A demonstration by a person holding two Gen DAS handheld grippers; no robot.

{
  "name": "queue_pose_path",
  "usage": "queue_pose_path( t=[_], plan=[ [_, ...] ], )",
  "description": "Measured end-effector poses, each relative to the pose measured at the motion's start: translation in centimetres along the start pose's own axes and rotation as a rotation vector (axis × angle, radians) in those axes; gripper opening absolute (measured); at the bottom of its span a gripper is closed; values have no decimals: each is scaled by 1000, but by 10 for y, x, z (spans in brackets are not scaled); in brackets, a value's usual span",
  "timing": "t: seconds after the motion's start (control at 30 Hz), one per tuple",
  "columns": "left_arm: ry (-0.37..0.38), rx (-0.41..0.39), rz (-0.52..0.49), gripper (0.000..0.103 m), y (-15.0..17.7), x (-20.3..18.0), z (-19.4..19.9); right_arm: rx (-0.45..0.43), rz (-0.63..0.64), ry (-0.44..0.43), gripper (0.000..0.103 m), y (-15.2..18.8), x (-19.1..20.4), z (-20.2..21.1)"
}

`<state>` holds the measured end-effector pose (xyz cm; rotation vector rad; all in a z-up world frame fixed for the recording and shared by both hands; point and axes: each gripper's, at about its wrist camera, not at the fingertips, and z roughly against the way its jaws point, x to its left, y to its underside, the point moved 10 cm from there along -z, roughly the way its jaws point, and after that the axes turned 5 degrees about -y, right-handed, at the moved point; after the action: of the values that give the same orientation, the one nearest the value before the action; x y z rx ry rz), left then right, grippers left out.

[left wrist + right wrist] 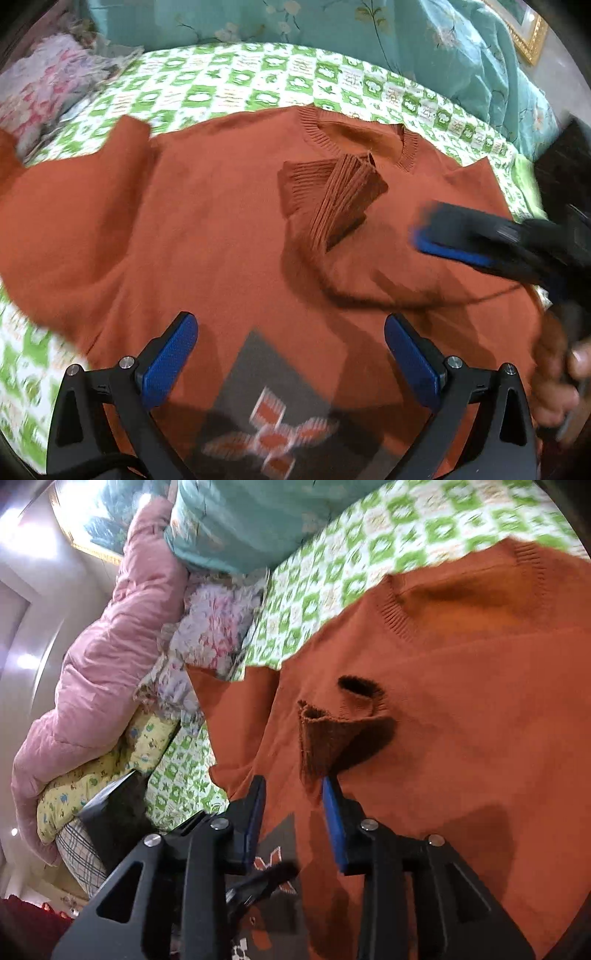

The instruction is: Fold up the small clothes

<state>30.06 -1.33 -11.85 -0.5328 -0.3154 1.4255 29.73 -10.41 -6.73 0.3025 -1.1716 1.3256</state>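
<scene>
An orange knitted sweater (207,229) lies flat on the green-and-white checked sheet (229,81), neck towards the far side. One sleeve is folded in over the chest, and its ribbed cuff (332,192) rests below the collar. My left gripper (291,328) hovers open over the lower front, above the grey patterned patch (273,417). My right gripper (293,786) is open, with only flat sweater cloth showing between its pads. The ribbed cuff (325,738) lies just past its right fingertip. In the left wrist view the right gripper (423,226) comes in from the right.
A teal floral quilt (332,26) is bunched along the far side of the bed. A pink quilt (110,627), a floral cloth (214,627) and a yellow pillow (110,768) are piled at one end. A person's hand (561,373) holds the right gripper.
</scene>
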Motion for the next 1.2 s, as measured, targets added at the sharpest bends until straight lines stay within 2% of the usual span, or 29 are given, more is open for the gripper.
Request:
queue_pose_path(
  t=[0.17,0.2,0.23,0.3,0.4,0.47,0.53,0.6,0.67,0.7,0.77,0.8,0.87,0.9,0.97,1.07,1.2],
  plan=[
    [-37,-6,20,99,-34,-6,-31,-113,-41,58,34,9,-15,58],
    [-53,-12,20,82,-42,-4,-35,-133,-51,70,34,12,-19,69],
    [-63,-27,17,44,-49,-4,-36,-150,-60,78,34,16,-21,79],
    [-28,-24,32,6,-51,-3,-31,-183,-69,90,34,24,-24,98],
    [15,-91,85,8,-40,13,3,-223,-87,113,34,36,-34,123],
    [32,-87,114,17,-27,24,12,-243,-102,129,34,41,-41,134],
    [42,-50,131,50,-16,32,5,-259,-122,146,34,44,-51,143],
    [66,-15,167,58,-14,38,-6,-263,-143,156,34,45,-60,147],
    [83,-22,179,64,-21,36,-8,-263,-156,170,34,46,-64,149],
    [81,-35,172,62,-28,34,-9,-267,-154,170,34,47,-63,151],
    [50,-47,126,6,-35,29,-14,-275,-145,187,34,47,-62,157],
    [25,-33,109,6,-35,30,-13,-278,-141,201,34,47,-63,161],
    [41,-95,119,6,-36,36,3,-296,-129,246,34,45,-67,174],
    [11,-114,111,6,-31,43,8,-316,-116,281,35,42,-71,184],
    [-21,-97,132,5,-22,61,8,-338,-104,356,38,34,-83,199],
    [45,-70,154,6,-13,65,6,-348,-107,440,40,12,-110,208],
    [25,-64,118,8,-14,55,4,-299,-72,549,40,-24,-143,197]
  ],
)
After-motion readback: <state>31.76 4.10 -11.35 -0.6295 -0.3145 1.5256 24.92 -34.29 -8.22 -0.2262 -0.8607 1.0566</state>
